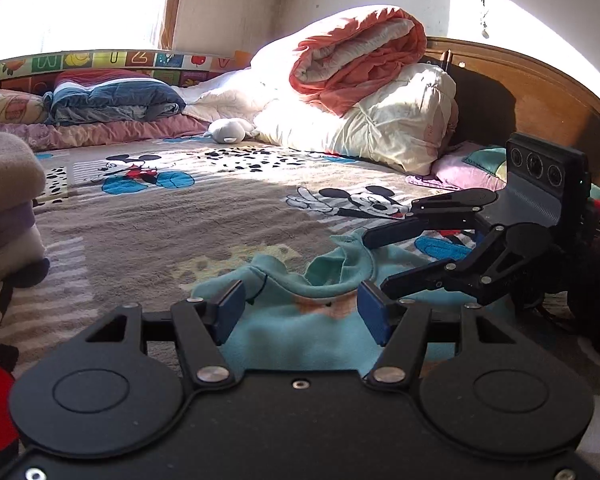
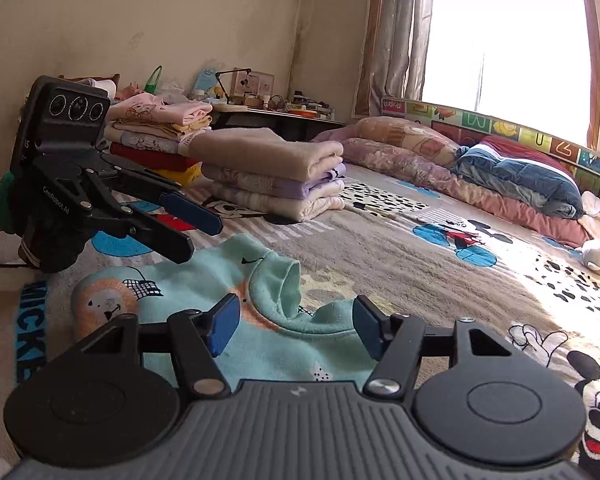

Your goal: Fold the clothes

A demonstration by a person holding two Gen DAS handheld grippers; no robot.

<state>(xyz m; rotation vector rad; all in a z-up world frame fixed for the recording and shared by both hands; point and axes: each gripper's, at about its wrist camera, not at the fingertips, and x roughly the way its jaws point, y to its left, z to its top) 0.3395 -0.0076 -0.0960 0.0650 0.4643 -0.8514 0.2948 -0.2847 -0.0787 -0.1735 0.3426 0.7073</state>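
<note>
Teal sweatshirt (image 1: 300, 332) spread flat on the bed's cartoon-mouse blanket (image 1: 160, 216), directly under and ahead of both tools. Left tool (image 1: 302, 312) with blue pads apart, roughly half-spread, nothing pinched between them; cloth visible through the gap, collar just beyond the tips. Right tool (image 2: 296, 326) likewise parted about halfway, gripping nothing, poised low over the ribbed neck opening (image 2: 288, 284), which rises crumpled just past its pads. Seen from the left tool, the right tool (image 1: 376, 258) off to the right side, angled down toward the far shoulder of the garment, jaws spread, empty. Seen from the right tool, the left tool (image 2: 204, 236) off to the left, tips over the printed orange face (image 2: 104, 304) on the chest. Beyond the right tool, a stack of folded clothes (image 2: 272, 172) on the bed. Beyond the left tool, rolled quilts (image 1: 360, 88) against the wooden headboard (image 1: 520, 92).
</note>
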